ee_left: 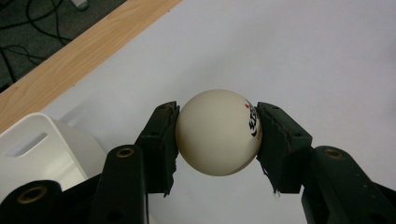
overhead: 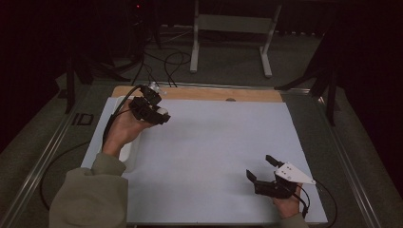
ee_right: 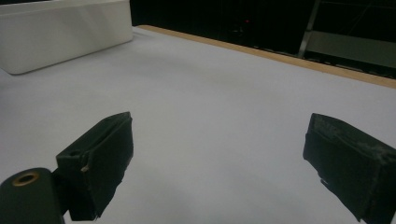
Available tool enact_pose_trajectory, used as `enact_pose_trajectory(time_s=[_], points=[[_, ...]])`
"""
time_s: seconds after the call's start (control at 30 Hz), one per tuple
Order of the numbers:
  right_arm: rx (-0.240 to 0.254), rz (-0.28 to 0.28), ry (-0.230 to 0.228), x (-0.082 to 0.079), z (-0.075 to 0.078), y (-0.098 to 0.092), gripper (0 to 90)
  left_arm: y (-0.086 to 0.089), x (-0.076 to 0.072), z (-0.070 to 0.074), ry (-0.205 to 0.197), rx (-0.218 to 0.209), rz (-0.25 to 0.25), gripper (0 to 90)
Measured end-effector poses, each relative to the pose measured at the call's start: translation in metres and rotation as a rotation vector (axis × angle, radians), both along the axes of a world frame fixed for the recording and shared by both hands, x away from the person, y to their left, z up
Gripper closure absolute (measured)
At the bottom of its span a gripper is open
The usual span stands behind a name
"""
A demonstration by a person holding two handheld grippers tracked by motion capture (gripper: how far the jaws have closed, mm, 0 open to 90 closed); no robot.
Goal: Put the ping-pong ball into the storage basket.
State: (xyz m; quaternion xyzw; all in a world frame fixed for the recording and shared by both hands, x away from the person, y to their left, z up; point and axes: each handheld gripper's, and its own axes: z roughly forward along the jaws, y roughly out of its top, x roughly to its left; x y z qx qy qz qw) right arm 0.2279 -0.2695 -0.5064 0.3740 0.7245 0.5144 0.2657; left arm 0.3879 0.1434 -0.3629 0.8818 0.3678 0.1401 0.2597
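Note:
A cream table-tennis ball (ee_left: 218,132) with a black and red print is pinched between the two black pads of my left gripper (ee_left: 217,140), above the white table sheet. From above, that left gripper (overhead: 159,114) hangs at the table's far left, just right of a white bin (overhead: 127,151), with the ball (overhead: 163,111) pale at its tip. My right gripper (overhead: 260,167) rests near the front right of the sheet, jaws wide apart. In the right gripper view nothing lies between its pads (ee_right: 105,158).
The white bin (ee_left: 42,149) stands along the left edge of the white sheet (overhead: 214,142); it also shows far off as a white box (ee_right: 60,32). A wooden strip (overhead: 214,93) borders the far side. Cables and a white stand (overhead: 233,28) lie on the floor beyond.

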Motion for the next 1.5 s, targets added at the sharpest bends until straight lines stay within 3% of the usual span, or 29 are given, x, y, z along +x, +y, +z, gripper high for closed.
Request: enact_pose_trajectory(time_s=[1.5], points=[[0.000,0.002,0.000,0.000,-0.001,0.001,8.4,0.035,-0.004,-0.003,0.006,0.004,0.065,51.7]])
